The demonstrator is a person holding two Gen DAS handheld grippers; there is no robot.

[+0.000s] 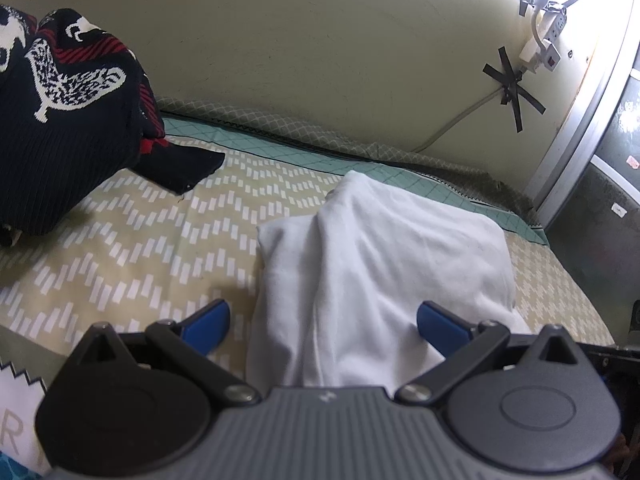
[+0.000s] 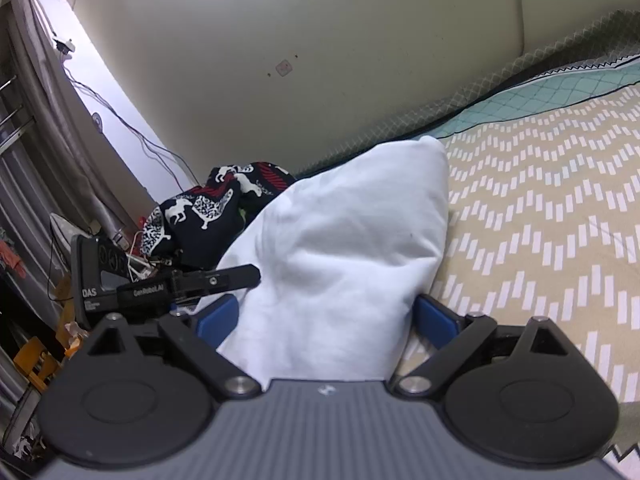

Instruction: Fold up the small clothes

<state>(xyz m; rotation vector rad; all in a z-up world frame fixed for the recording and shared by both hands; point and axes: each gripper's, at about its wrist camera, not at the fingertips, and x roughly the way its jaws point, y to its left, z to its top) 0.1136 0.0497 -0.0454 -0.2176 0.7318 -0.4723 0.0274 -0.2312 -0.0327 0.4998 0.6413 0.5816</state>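
Note:
A white garment [image 1: 372, 264] lies bunched on the patterned bedsheet [image 1: 132, 248], and its near end runs up between the blue fingers of my left gripper [image 1: 324, 322], whose jaws stand wide apart around it. In the right wrist view the same white garment [image 2: 344, 248] rises in a peak and passes between the open fingers of my right gripper [image 2: 326, 316]. The left gripper's black body [image 2: 180, 284] shows at the cloth's left side. Neither gripper pinches the cloth.
A dark blue garment with white animal prints and red stripes [image 1: 60, 112] is heaped at the bed's far left, also seen in the right wrist view [image 2: 208, 208]. A cream wall [image 1: 320, 60] borders the bed, with taped cables and a power strip [image 1: 548, 36].

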